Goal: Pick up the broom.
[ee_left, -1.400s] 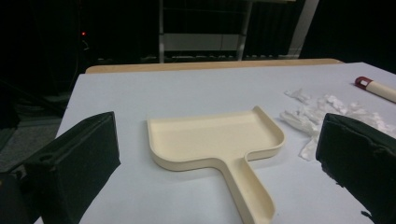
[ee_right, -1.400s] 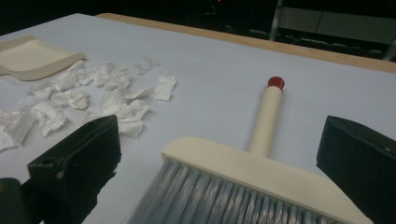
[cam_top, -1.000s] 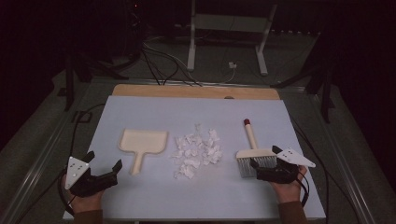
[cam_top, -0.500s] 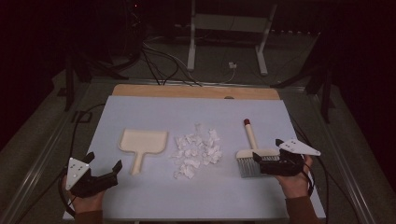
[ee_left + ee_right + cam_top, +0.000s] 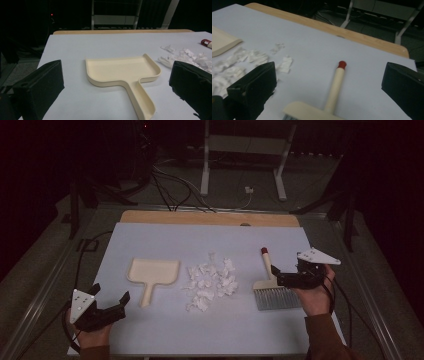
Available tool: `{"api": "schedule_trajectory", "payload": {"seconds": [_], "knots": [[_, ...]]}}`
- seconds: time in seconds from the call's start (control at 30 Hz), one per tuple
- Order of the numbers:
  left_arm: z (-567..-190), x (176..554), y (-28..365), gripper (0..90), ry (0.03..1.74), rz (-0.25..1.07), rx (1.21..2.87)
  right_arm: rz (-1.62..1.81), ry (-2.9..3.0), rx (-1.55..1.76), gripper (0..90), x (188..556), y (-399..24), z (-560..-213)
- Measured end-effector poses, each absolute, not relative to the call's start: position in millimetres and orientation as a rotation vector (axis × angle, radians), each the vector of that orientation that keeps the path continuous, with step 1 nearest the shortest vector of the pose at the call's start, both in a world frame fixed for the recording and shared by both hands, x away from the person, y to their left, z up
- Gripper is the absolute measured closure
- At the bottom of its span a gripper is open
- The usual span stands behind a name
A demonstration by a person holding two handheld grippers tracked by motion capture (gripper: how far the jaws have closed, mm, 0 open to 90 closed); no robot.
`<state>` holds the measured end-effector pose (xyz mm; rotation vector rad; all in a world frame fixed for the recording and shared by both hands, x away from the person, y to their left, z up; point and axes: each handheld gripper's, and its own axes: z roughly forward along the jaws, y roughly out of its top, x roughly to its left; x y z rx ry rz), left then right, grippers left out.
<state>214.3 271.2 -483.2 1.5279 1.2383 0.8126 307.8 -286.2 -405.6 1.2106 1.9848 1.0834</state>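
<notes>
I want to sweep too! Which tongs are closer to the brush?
Right. The right tongs hover open at the brush, just beside its head. The left tongs are far across the table, near the dustpan.

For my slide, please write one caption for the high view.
Two open grippers, left and right, flank dustpan, paper scraps and brush on the table.

One cream dustpan point(image 5: 152, 272); one brush point(image 5: 271, 287), one pile of white paper scraps point(image 5: 210, 282); two grippers, left gripper point(image 5: 111, 306), right gripper point(image 5: 281, 279)
</notes>
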Motion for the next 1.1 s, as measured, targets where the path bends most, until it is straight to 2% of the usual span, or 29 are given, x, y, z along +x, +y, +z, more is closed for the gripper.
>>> {"api": "schedule_trajectory", "payload": {"seconds": [0.53,1.1], "knots": [[-485,214,271,0.3,1.257,0.812,1.525,1.004,1.959,1.273,0.0,356,-284,-401],[-485,213,271,0.3,1.257,0.814,1.522,0.903,1.988,1.4,0.0,403,-284,-423]]}}
